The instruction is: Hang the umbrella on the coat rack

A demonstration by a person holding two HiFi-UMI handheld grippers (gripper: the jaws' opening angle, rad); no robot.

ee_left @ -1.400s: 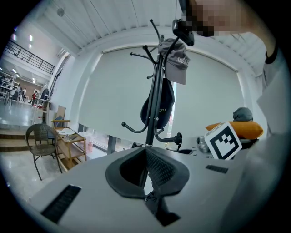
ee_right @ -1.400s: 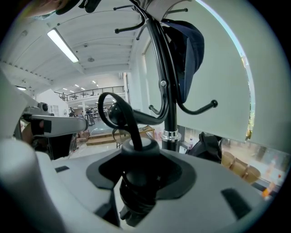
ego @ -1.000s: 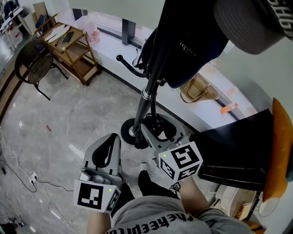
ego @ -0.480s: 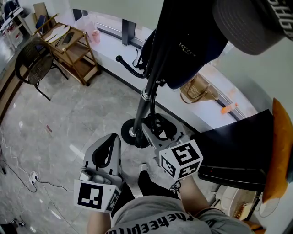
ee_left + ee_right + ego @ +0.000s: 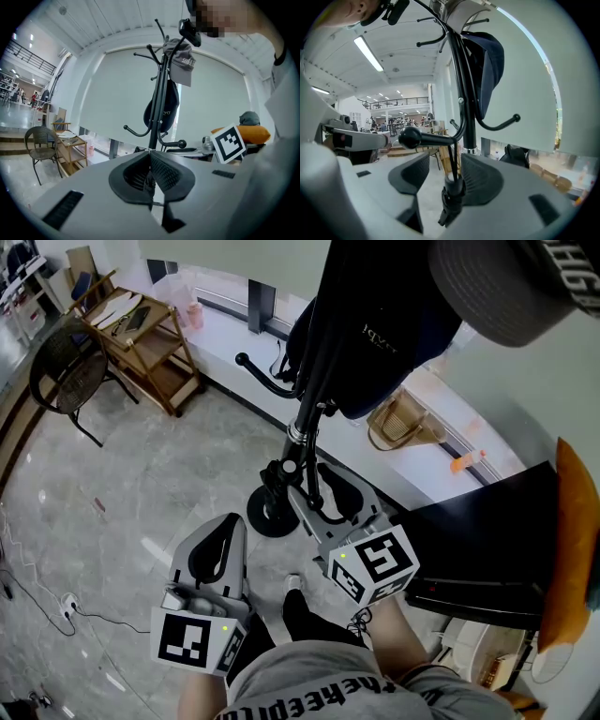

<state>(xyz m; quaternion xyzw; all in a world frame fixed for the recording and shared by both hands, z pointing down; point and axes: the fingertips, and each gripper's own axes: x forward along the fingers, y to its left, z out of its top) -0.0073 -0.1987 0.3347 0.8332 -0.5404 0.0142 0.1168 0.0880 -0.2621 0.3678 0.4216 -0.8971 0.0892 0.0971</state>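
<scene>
The black coat rack (image 5: 306,437) stands just ahead, with a navy bag (image 5: 394,343) and a grey cap (image 5: 497,287) hung on it. A black folded umbrella (image 5: 277,474) hangs beside the pole. In the right gripper view its end (image 5: 452,197) dangles by a thin strap from a ball-tipped hook (image 5: 412,137). My right gripper (image 5: 328,495) is open, its jaws on either side of the umbrella end (image 5: 446,161) with space around it. My left gripper (image 5: 223,542) is lower and to the left, away from the rack, shut on nothing (image 5: 150,157).
The rack's round base (image 5: 266,517) sits on the grey floor by the window ledge. A wooden cart (image 5: 141,338) and a wicker chair (image 5: 66,371) stand at the far left. A black table (image 5: 487,540) and an orange cushion (image 5: 567,549) are close on the right.
My right gripper's jaws have spread apart and shifted slightly up. The umbrella now shows hanging left of the pole, above the base. The left gripper has not moved.
</scene>
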